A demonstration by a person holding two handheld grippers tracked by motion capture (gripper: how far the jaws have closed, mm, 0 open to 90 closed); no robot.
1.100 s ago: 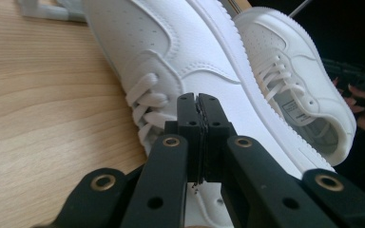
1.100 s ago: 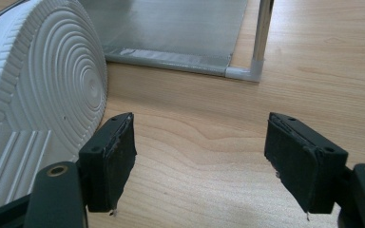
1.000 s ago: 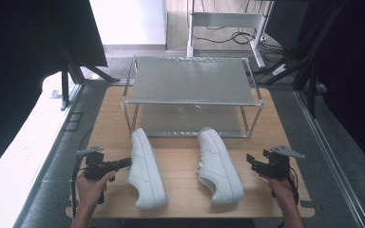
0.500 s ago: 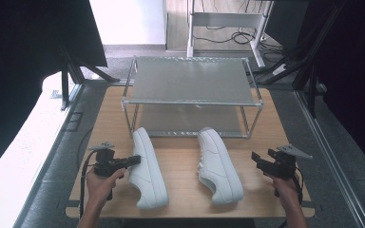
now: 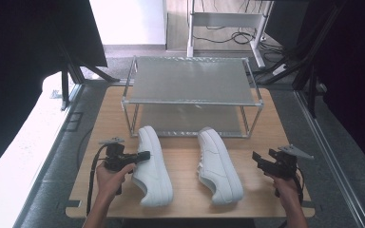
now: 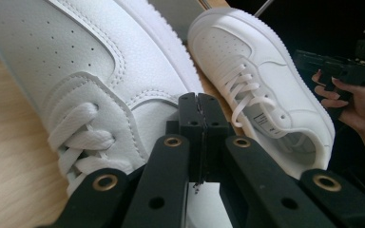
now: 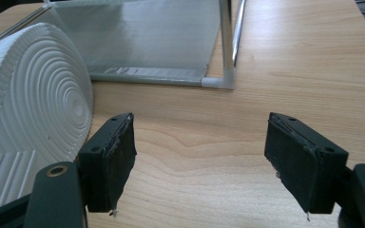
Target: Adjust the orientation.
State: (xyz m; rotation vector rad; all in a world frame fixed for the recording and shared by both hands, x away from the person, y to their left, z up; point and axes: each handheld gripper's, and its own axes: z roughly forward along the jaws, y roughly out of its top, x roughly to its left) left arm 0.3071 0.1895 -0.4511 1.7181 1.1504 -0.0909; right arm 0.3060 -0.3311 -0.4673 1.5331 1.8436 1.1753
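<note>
The left shoe (image 5: 153, 164) is white and lies on the wooden counter (image 5: 185, 156), in front of the metal rack (image 5: 190, 92), with its toe toward the rack. The left tool (image 5: 145, 156) is just at the outer side of this shoe, near the laces; its jaws are pressed together with nothing between them. In the left gripper view the closed jaws sit right over the side of the left shoe (image 6: 76, 85), but if they touch it I cannot tell. The right shoe (image 5: 218, 164) lies beside the first one, a little apart, also with the toe to the rack. The right tool (image 5: 256, 159) is held near the right shoe, apart from it, and in the right gripper view its jaws (image 7: 199, 156) stand wide open over bare wood, empty, with a ribbed white sole (image 7: 33, 118) at the left. Around the counter the floor (image 5: 57, 156) is grey, with dark curtains at both sides
</note>
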